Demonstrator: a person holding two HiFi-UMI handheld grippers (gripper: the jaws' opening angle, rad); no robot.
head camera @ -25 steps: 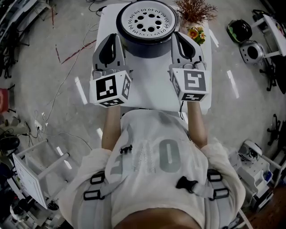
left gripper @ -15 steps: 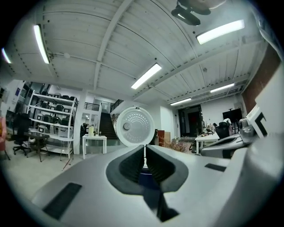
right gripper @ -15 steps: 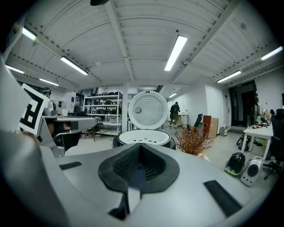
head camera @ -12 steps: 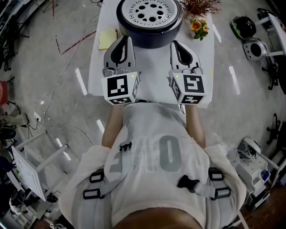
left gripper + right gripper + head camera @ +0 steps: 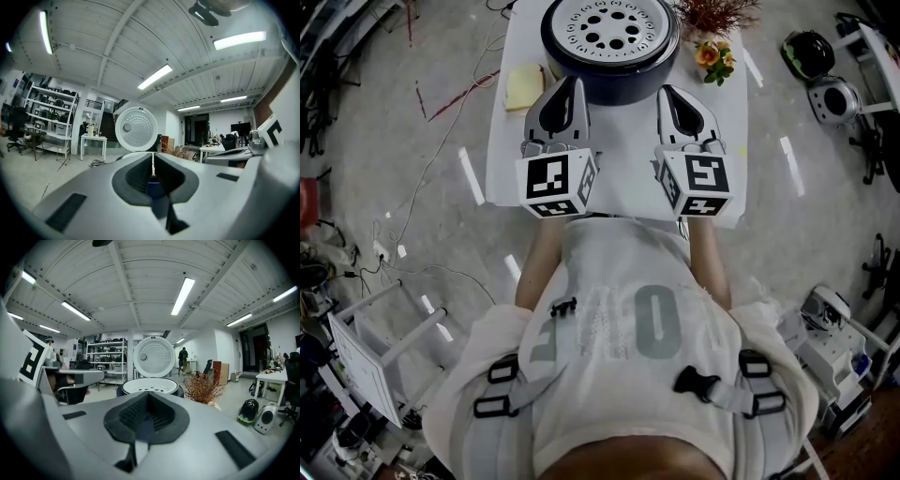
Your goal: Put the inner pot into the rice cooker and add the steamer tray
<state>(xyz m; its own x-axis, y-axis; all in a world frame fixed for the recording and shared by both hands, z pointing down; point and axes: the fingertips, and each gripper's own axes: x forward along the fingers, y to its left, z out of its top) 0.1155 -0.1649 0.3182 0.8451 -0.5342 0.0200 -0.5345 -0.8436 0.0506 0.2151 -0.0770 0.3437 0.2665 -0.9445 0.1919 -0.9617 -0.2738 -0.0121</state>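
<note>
The dark rice cooker stands at the far end of the white table, its lid raised. A white steamer tray with round holes lies in its mouth and hides what is under it. My left gripper is shut and empty, its tips just short of the cooker's near left side. My right gripper is also shut and empty, just short of the near right side. In the left gripper view the jaws point level at the raised lid. The right gripper view shows the tray beyond the shut jaws.
A pale yellow pad lies on the table left of the cooker. A dried plant with orange flowers stands to its right. Cables run over the floor at the left. Other cookers and racks stand at the right.
Both grippers have sunk and drawn back from the cooker's sides toward the person. The left one has shifted inward. The yellow pad has come into view. Both stay shut.
</note>
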